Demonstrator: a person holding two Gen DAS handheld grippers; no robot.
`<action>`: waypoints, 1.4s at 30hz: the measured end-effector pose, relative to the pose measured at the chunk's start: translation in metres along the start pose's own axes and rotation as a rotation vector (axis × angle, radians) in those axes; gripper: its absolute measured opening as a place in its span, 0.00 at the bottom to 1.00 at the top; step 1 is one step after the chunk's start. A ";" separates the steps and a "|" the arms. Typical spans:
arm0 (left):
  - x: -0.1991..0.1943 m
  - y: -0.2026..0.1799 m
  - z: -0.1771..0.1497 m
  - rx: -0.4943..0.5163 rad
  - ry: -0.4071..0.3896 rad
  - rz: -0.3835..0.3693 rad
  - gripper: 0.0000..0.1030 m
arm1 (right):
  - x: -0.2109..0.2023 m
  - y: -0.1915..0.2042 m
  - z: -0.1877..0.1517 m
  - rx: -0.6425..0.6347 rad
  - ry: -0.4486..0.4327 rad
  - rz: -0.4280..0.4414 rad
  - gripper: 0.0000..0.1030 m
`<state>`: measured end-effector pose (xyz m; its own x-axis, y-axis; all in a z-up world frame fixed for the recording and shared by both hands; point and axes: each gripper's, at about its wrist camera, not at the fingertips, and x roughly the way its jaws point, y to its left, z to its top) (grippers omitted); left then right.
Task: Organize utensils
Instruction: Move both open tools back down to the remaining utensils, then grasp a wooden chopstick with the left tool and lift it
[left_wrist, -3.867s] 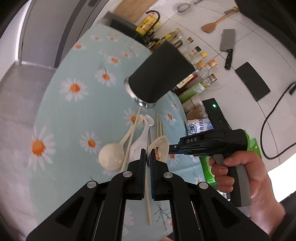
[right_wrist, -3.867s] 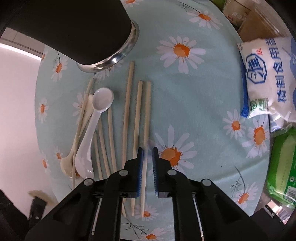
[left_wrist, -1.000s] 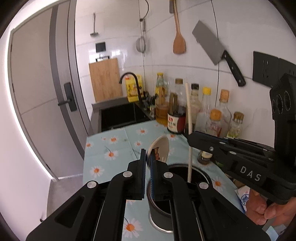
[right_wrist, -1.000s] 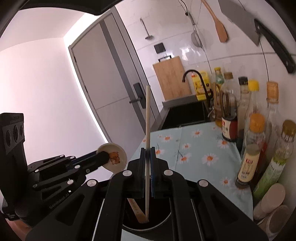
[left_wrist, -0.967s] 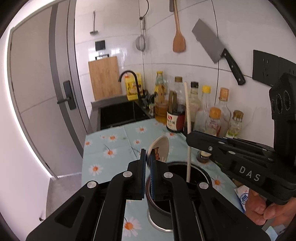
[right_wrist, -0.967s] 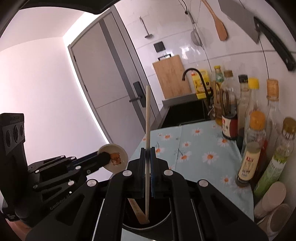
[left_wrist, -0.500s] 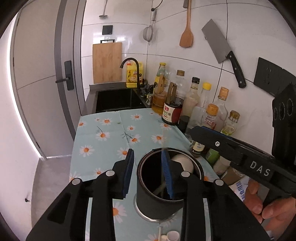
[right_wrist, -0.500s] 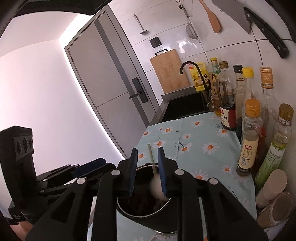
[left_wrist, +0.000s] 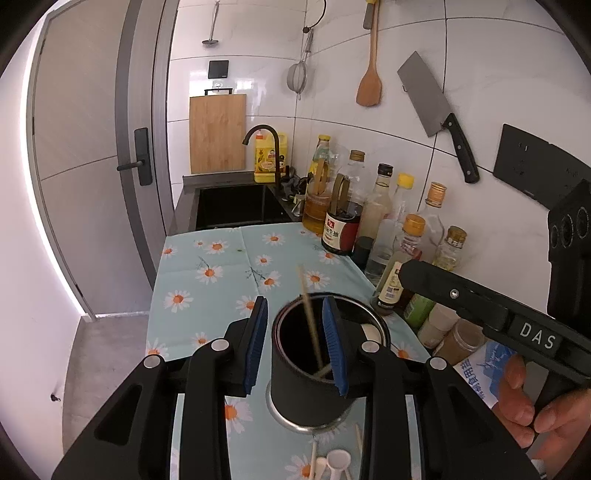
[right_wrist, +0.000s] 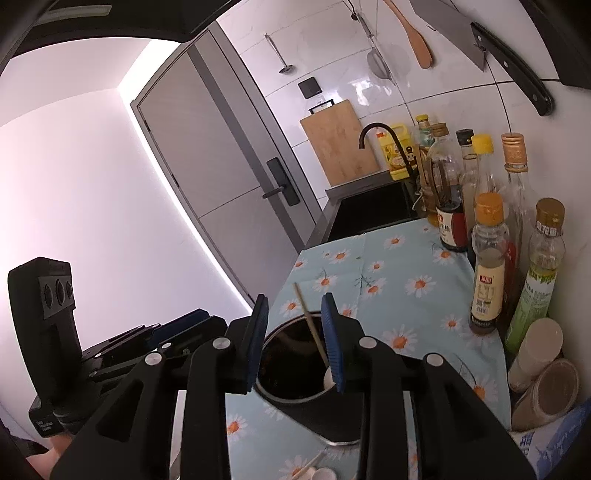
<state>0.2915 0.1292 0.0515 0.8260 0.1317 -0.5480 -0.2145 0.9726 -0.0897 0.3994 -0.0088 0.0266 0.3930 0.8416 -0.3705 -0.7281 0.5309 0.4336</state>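
Left claw (left_wrist: 295, 341): jaws apart, just opened, gripping nothing; low centre of its own view, astride the holder.
Holder (left_wrist: 295, 384): black cup, upright on the daisy-cloth bench (left_wrist: 207, 258), centre frame.
In the holder: one chopstick (left_wrist: 309, 315) leaning above the rim; a pale spoon bowl (left_wrist: 370, 332) at the right inner wall.
Right claw (right_wrist: 294, 341): jaws apart, just opened further, empty; low centre of its view, over the holder mouth.
Left to do: white spoons (left_wrist: 334, 466) and more chopsticks lie on the bench at the bottom edge, in front of the holder.
Progress: seemingly early to midway.

Bright, fisheye-warped; chopstick (left_wrist: 309, 314) perhaps motion-blurred.
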 end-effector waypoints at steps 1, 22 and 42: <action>-0.004 0.000 -0.002 -0.004 0.005 -0.008 0.29 | -0.003 0.001 -0.001 0.001 0.002 0.006 0.30; -0.007 0.004 -0.092 -0.012 0.357 -0.093 0.30 | -0.039 -0.017 -0.074 0.144 0.237 0.070 0.35; 0.067 -0.023 -0.167 0.200 0.741 -0.081 0.24 | -0.049 -0.076 -0.151 0.371 0.409 0.035 0.39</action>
<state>0.2645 0.0836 -0.1223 0.2549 -0.0355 -0.9663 -0.0118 0.9991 -0.0398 0.3507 -0.1053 -0.1125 0.0678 0.7912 -0.6078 -0.4607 0.5652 0.6844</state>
